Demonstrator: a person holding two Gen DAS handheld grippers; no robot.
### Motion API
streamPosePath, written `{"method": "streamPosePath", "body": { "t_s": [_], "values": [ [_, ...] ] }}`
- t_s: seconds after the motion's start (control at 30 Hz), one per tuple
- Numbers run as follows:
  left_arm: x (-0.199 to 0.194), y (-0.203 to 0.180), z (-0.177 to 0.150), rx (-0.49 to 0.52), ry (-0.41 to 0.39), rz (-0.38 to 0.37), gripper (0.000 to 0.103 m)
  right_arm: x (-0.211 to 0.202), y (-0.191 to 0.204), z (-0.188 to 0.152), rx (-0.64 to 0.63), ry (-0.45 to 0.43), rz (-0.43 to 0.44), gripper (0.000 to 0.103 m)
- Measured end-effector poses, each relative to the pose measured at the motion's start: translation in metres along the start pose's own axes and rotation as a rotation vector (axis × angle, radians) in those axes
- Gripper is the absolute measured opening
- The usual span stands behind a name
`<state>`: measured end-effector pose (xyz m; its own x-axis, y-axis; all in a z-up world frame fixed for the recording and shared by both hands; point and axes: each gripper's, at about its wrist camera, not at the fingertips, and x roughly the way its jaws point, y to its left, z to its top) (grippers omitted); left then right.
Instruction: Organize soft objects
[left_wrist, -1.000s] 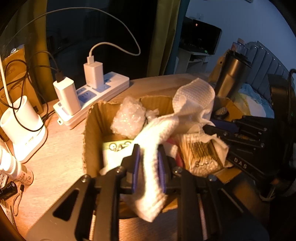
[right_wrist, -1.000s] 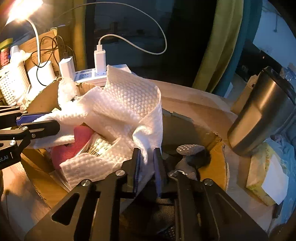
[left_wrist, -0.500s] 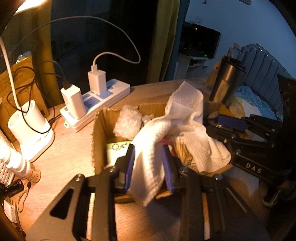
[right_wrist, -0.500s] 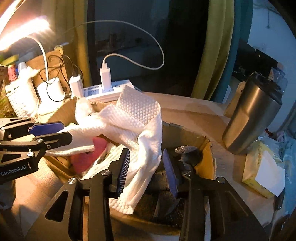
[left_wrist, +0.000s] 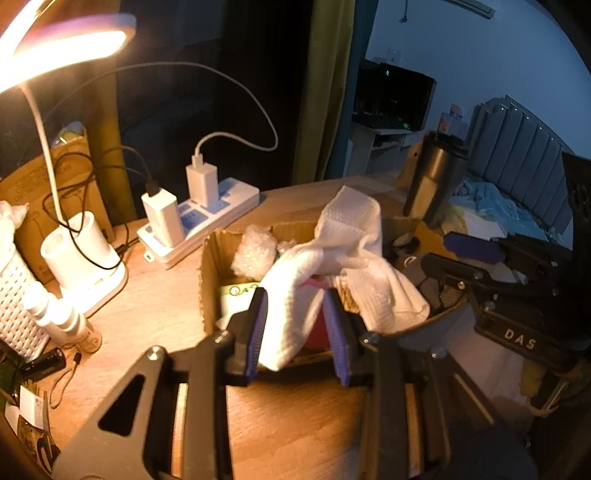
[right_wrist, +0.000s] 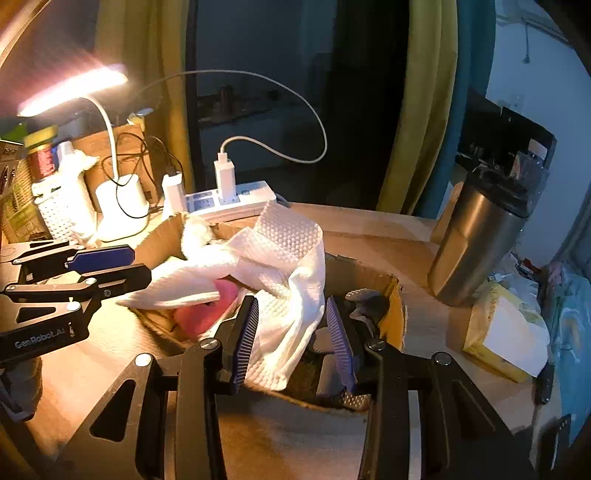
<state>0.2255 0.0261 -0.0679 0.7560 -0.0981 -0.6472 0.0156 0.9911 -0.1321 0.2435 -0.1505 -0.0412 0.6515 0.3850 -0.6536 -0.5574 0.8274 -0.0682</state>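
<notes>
Both grippers just let go. The left gripper (left_wrist: 297, 330) and right gripper (right_wrist: 291, 341) were pinching the white cloth (right_wrist: 280, 266) a second ago; now both are spread wide, holding nothing. The cloth lies draped over the cardboard box (left_wrist: 210, 273), ends hanging over the near edge. Looks dropped off, though untidy.

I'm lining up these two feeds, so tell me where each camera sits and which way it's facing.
Left wrist: rides the left hand-held gripper, looking forward over the cardboard box; its own open fingers straddle the white cloth, the right hand-held gripper enters at right.
Right wrist: rides the right hand-held gripper, looking toward the power strip; the left hand-held gripper enters at left.
Shared: cloth, box, power strip, steel tumbler, lamp.
</notes>
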Motion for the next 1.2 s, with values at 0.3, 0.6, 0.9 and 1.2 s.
{"method": "streamPosePath", "body": {
  "t_s": [0.3,0.6,0.9,1.2],
  "values": [
    [-0.038,-0.008,-0.001,0.0,-0.068,0.0,0.062,-0.036,0.006,-0.002,0.005,-0.041,-0.022,0.043],
    [-0.072,-0.018,-0.003,0.005,-0.118,0.002,0.063,-0.073,0.01,-0.006,0.013,-0.084,-0.045,0.049],
    [-0.103,-0.028,-0.004,0.012,-0.173,0.013,0.064,-0.108,0.01,-0.011,0.025,-0.129,-0.064,0.05],
    [-0.142,-0.039,-0.001,0.015,-0.245,0.005,0.084,-0.145,0.013,-0.014,0.025,-0.181,-0.089,0.05]
  ]
}}
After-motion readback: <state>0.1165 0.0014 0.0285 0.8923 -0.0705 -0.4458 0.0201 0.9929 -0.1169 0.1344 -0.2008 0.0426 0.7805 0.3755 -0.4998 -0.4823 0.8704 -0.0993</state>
